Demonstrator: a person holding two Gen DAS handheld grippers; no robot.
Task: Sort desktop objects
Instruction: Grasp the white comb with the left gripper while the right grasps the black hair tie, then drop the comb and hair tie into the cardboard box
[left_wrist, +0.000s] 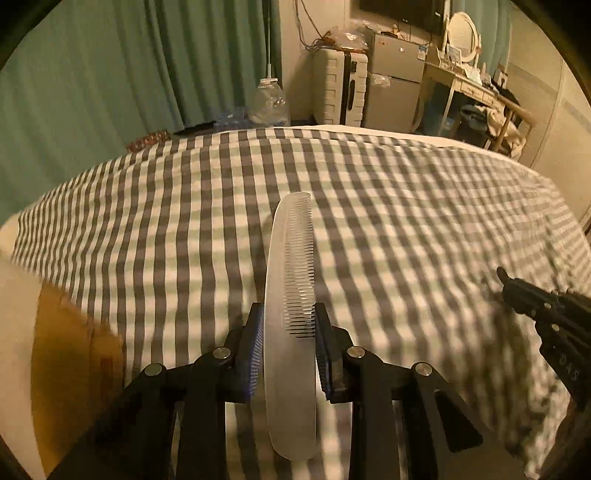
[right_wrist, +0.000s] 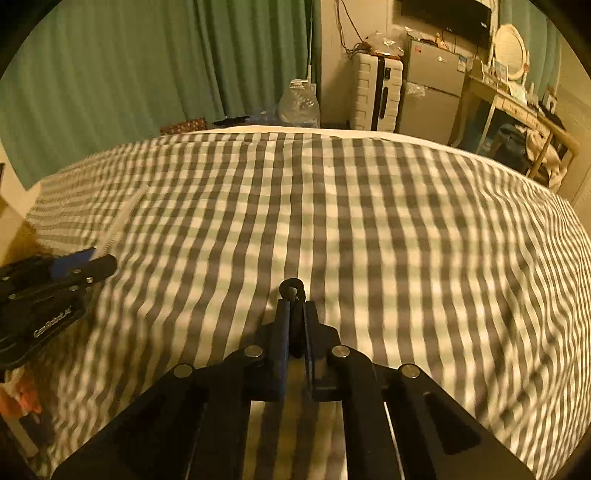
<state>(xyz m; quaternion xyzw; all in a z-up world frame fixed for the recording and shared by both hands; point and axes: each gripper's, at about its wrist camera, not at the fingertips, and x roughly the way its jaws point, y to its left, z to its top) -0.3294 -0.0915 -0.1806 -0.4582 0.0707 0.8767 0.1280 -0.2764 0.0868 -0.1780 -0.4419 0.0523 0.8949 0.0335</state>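
Comb (left_wrist: 290, 280) held in left gripper (left_wrist: 289, 325), small black clip (right_wrist: 292, 291) in right gripper (right_wrist: 294, 314), both above checked bed (left_wrist: 406, 206); neither placed yet.

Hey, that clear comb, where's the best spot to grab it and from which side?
Grip the comb near its plain handle end, across its flat width, coming in along its length. The left gripper holds it that way: one pad on the solid spine, the other on the tooth tips.
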